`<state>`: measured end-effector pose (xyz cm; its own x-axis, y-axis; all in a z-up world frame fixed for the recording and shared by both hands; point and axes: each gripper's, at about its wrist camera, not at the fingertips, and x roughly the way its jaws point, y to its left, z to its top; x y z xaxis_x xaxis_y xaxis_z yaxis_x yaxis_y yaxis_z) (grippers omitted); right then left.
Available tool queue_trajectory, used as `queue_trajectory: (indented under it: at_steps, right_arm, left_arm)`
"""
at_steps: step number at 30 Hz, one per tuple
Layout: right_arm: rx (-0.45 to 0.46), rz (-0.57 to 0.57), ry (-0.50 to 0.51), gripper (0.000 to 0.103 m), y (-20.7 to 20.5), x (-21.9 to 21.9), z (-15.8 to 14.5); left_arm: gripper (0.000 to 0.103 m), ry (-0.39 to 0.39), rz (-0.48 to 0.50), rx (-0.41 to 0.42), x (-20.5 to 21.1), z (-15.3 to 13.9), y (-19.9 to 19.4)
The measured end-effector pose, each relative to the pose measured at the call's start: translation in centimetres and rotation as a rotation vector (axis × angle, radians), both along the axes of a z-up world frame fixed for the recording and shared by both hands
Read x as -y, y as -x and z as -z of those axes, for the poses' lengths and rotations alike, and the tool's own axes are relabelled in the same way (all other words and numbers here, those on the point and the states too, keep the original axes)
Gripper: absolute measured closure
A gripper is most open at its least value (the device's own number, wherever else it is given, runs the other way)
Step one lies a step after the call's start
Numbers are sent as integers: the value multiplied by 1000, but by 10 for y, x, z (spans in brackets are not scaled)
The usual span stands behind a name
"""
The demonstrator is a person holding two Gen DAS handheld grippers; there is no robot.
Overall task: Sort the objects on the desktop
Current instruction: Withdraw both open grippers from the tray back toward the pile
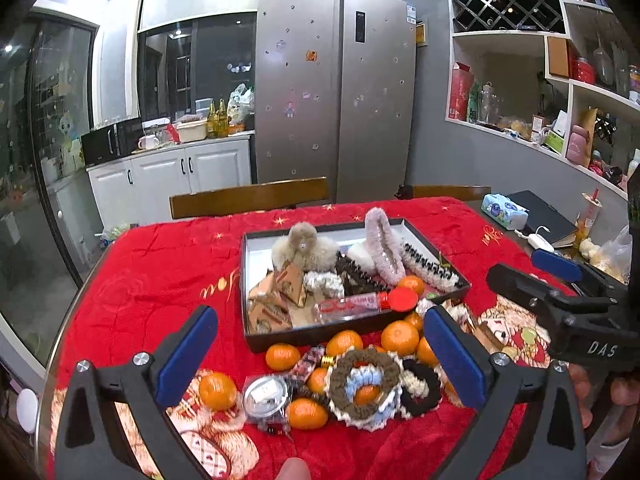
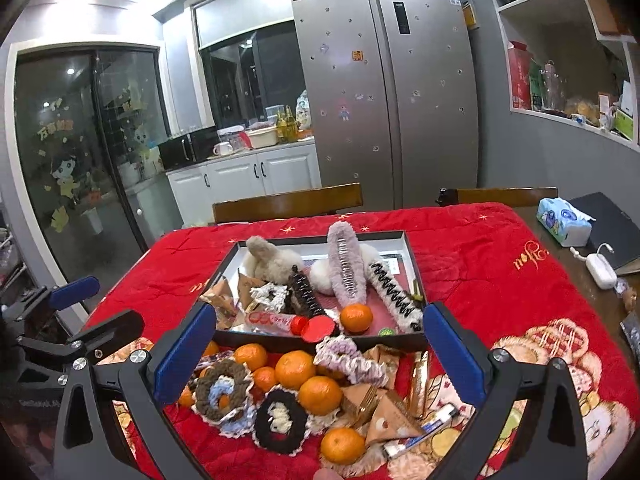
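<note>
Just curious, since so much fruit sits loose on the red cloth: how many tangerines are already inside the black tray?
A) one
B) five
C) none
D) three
A: only one tangerine lies inside the black tray, near its front edge beside the red-capped bottle; the other tangerines sit outside on the red cloth.

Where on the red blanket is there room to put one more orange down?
Bare red blanket lies left of the black tray, and more lies right of the tray toward the tissue pack. In front of the tray it is crowded with oranges and scrunchies. The tray is also packed.
</note>
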<state>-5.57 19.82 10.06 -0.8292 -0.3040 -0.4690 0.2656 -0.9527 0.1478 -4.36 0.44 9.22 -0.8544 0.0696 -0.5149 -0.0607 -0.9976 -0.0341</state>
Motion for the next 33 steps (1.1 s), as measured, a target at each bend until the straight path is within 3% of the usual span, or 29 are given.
queue_trajectory:
  at_steps: [14, 27, 33]
  right_arm:
    - [-27, -73, -41, 0, -32, 9, 29]
    - [49, -109, -7, 0, -9, 16, 59]
    - [73, -154, -42, 0, -1, 35, 66]
  left_arm:
    - [0, -2, -11, 9, 7, 47, -20]
    - [0, 26, -19, 88, 19, 88, 0]
    - [0, 41, -31, 113, 25, 100, 14]
